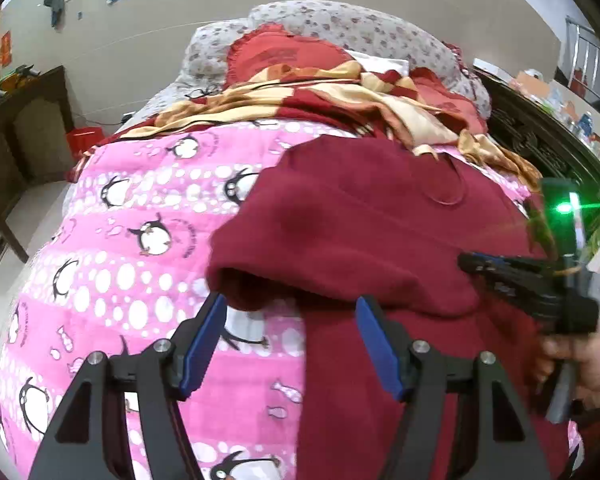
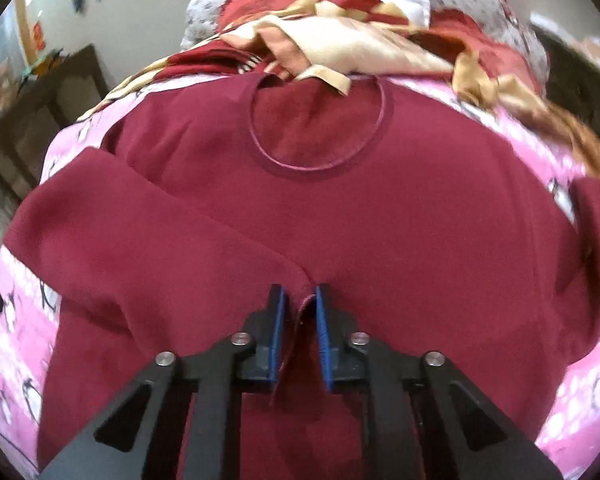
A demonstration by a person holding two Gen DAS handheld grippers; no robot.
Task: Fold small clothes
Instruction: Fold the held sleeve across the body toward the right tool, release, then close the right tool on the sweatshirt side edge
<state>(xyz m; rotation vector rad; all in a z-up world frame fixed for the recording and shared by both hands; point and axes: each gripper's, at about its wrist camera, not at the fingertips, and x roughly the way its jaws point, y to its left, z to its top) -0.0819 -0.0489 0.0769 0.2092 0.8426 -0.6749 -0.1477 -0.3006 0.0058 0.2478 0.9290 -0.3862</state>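
Note:
A dark red long-sleeved shirt (image 2: 380, 216) lies front up on a pink penguin quilt (image 1: 140, 264), its round neckline (image 2: 320, 120) towards the far end. Its left sleeve (image 2: 140, 248) is folded across the chest. My right gripper (image 2: 301, 300) is shut on the cuff of that sleeve, over the middle of the shirt. It also shows in the left wrist view (image 1: 472, 262), at the right. My left gripper (image 1: 290, 312) is open and empty, just above the fold of the sleeve (image 1: 300, 248) at the shirt's left edge.
A rumpled red and cream blanket (image 1: 340, 96) and a red pillow (image 1: 284, 56) lie at the far end of the bed. A dark wooden cabinet (image 1: 24, 128) stands at the left and a dark carved headboard (image 1: 540, 140) at the right.

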